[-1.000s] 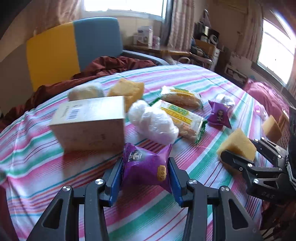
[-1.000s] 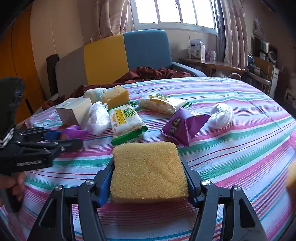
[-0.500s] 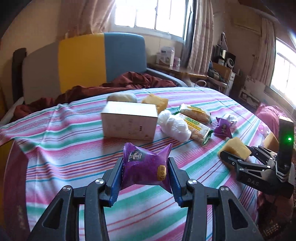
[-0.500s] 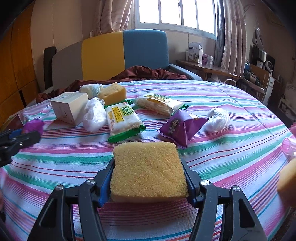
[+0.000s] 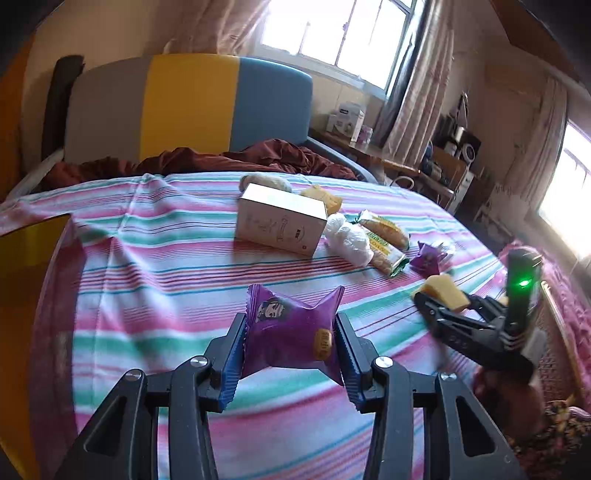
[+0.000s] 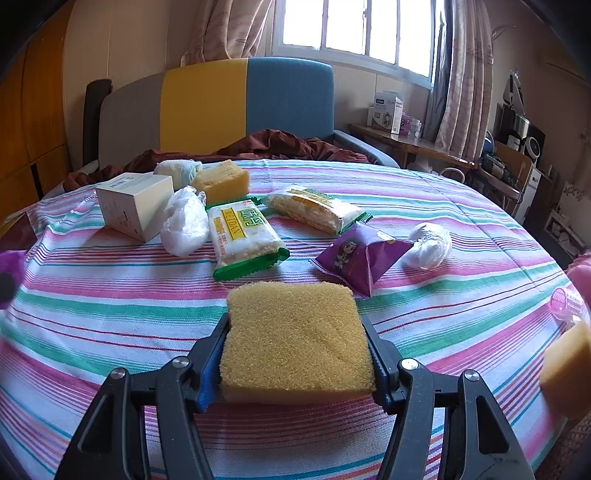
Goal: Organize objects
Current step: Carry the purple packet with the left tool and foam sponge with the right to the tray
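Left wrist view: left gripper (image 5: 290, 334) clamps a purple snack packet (image 5: 288, 334) above the striped surface (image 5: 155, 258), near its front edge; only here the right gripper (image 5: 443, 295) shows from outside, with its green light. Right wrist view: fingers (image 6: 212, 354) squeeze a yellow sponge (image 6: 295, 341)

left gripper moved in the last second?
Yes. The left gripper, shut on the purple snack packet, has backed away from the white box, which now looks farther off.

Bright curtained window (image 6: 354, 29), grey-yellow-blue sofa (image 6: 229, 107), cluttered wooden side table (image 6: 410, 142), beige walls (image 6: 122, 44)
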